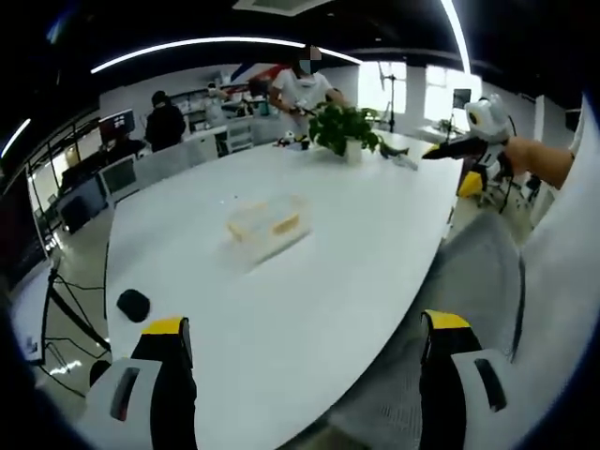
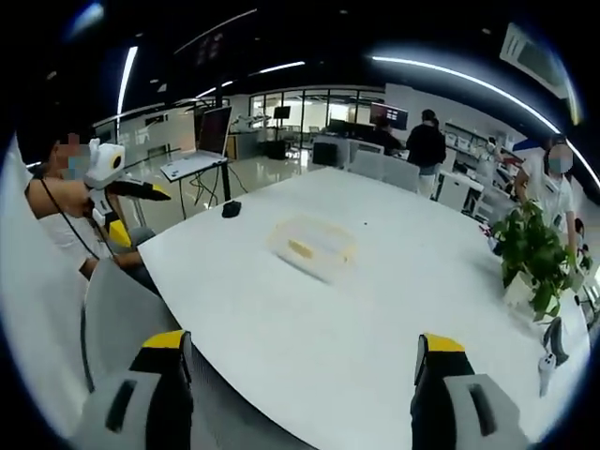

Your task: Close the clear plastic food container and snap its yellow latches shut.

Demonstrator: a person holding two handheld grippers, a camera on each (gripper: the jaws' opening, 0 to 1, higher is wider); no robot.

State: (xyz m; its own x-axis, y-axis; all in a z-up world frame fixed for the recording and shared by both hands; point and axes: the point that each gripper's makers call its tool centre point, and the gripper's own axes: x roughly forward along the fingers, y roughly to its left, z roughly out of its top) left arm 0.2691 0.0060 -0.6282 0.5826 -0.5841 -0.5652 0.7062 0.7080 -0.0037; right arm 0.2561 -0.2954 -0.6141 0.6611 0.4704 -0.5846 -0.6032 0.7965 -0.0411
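Your container [image 1: 267,225] sits alone near the middle of the table [image 1: 309,309], well ahead of both grippers, so the task looks barely begun: nothing touches the box, and from here you cannot tell whether its lid is seated or any latch [image 1: 286,224] is snapped. It is a low, clear, rectangular plastic box with yellow showing at its side; the table is smooth, white and rounded. Beyond the container stands a leafy plant [image 1: 344,127] in a white pot. Your left gripper [image 1: 305,342] and right gripper [image 2: 300,361] both hang wide apart at the table's near edge, holding nothing, their jaws black with yellow tips.
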